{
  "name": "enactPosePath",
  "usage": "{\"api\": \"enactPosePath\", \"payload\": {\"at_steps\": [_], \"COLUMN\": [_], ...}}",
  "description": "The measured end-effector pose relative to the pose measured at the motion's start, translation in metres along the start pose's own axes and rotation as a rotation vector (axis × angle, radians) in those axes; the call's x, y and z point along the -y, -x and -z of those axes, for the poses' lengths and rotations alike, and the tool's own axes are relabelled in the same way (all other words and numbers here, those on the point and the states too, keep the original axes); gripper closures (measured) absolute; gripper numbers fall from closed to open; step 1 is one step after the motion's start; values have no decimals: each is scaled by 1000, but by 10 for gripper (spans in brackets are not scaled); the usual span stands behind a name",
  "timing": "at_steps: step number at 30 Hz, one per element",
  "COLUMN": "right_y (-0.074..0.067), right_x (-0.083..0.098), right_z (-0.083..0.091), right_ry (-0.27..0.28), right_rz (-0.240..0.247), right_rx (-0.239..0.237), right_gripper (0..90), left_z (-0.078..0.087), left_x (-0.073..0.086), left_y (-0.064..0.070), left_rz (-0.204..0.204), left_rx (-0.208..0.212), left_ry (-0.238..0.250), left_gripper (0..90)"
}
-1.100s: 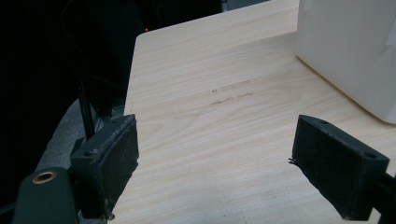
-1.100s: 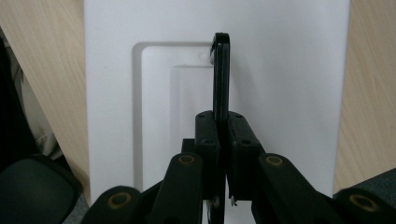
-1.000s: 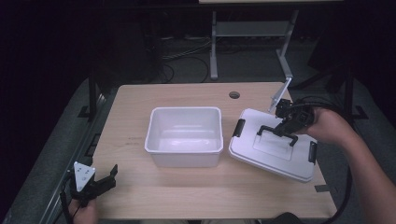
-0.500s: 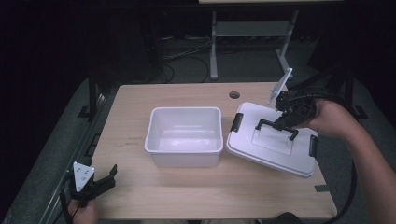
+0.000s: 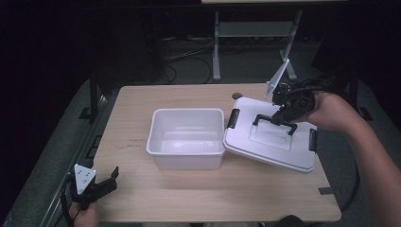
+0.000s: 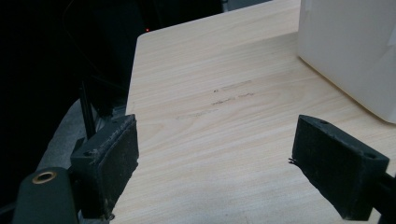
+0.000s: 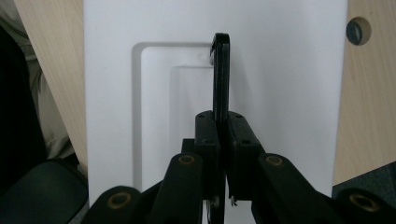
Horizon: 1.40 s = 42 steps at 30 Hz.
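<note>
Right hand-held gripper clamps black handle (flat bar) | white lid smooth | left hand-held gripper gapes, empty

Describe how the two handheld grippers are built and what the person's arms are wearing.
Both are black. The left gripper carries a grey three-cornered plate and has worn rectangular pads. The right gripper trails a black cable; brass-coloured rivets mark its linkages. The forearms show no sleeves.

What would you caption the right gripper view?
Right tongs clamped on the black handle of a white lid.
</note>
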State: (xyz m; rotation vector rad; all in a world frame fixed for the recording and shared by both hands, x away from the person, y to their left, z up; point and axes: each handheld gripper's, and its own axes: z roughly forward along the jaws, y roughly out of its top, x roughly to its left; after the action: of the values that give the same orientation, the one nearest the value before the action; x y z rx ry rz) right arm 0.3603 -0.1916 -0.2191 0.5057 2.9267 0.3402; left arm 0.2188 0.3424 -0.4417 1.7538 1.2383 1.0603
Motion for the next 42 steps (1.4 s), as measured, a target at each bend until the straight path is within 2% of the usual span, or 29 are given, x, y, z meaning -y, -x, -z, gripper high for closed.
{"api": "enactPosePath", "payload": {"at_steps": [7,24,42], "right_y": [-2,-9,-16], "right_x": [-19,-61,-100], "right_z": [3,6,4], "right_ry": [19,19,18], "right_rz": [39,113,169], "right_rx": [6,15,11], "right_gripper": [843,843,843], "left_z": [0,-1,-1], "left_x": [0,0,1], "left_y": [-1,0,0], "left_rz": [3,5,3], "left_rx": [-1,3,4], "left_ry": [2,0,0], "left_gripper": [140,140,141]}}
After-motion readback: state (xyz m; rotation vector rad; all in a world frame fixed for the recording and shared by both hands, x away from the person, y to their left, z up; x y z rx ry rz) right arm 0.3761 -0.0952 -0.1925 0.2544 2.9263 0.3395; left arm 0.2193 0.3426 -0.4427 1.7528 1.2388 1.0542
